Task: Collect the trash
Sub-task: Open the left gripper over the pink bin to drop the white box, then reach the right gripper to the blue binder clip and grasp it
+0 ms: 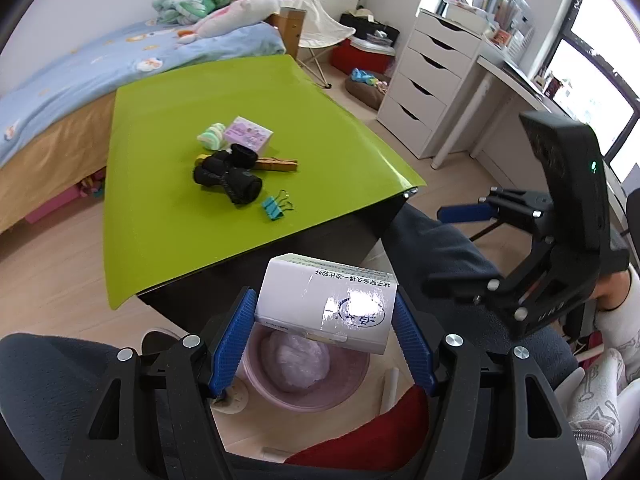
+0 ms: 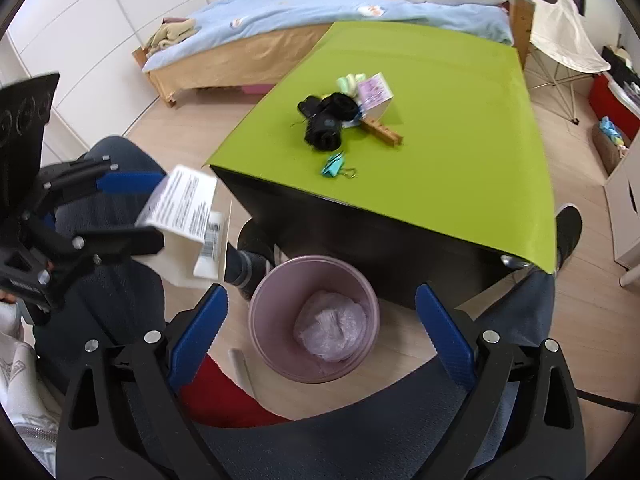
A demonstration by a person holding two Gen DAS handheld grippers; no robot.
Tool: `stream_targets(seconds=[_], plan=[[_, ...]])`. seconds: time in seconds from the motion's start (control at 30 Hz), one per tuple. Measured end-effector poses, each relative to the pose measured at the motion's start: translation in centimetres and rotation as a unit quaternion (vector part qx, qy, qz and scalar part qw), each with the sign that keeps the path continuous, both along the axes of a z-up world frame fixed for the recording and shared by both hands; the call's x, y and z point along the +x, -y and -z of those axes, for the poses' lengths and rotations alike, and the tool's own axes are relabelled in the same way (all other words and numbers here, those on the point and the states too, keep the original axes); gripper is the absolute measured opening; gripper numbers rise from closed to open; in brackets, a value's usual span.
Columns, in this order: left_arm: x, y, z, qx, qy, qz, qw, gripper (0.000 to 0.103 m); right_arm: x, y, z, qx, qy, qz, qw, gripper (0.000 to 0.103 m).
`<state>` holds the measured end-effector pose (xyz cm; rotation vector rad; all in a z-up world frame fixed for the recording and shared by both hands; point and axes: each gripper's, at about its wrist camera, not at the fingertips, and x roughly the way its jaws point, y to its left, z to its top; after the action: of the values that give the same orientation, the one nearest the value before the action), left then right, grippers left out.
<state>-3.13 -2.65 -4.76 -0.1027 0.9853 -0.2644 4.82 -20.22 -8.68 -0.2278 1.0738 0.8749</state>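
Note:
My left gripper (image 1: 326, 330) is shut on a white printed carton (image 1: 328, 302) and holds it above a pink waste bin (image 1: 352, 388) on the floor. The right wrist view shows the same carton (image 2: 186, 204) in the left gripper (image 2: 152, 208), left of the bin (image 2: 260, 320). The bin holds a crumpled clear plastic bag (image 2: 330, 326). My right gripper (image 2: 320, 328) is open and empty, over the bin; it also shows in the left wrist view (image 1: 452, 248).
A green-topped table (image 1: 168, 208) carries black rolled items (image 1: 226, 176), a purple box (image 1: 248, 132), a mint roll (image 1: 212, 136), a wooden clip (image 1: 280, 164) and a teal binder clip (image 1: 274, 206). A bed (image 1: 80, 64) stands behind, white drawers (image 1: 424, 80) at right. My legs flank the bin.

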Motion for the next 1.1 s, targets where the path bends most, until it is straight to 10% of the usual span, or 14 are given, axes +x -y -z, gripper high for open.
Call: stream_targets(seconds=[0.4,1.1], plan=[[0.4,1.0,0.2,0.011,0.006,-0.003,0.9999,0.095,0.9,1.7,-0.6,0.012,0.006,0.034,0.999,0.094],[0.7,-1.8,0.1,0.002,0.001,-0.065,0.9979,0.095,1.7,0.1,-0.6,0.016,0.006,0.033,0.999,0.095]])
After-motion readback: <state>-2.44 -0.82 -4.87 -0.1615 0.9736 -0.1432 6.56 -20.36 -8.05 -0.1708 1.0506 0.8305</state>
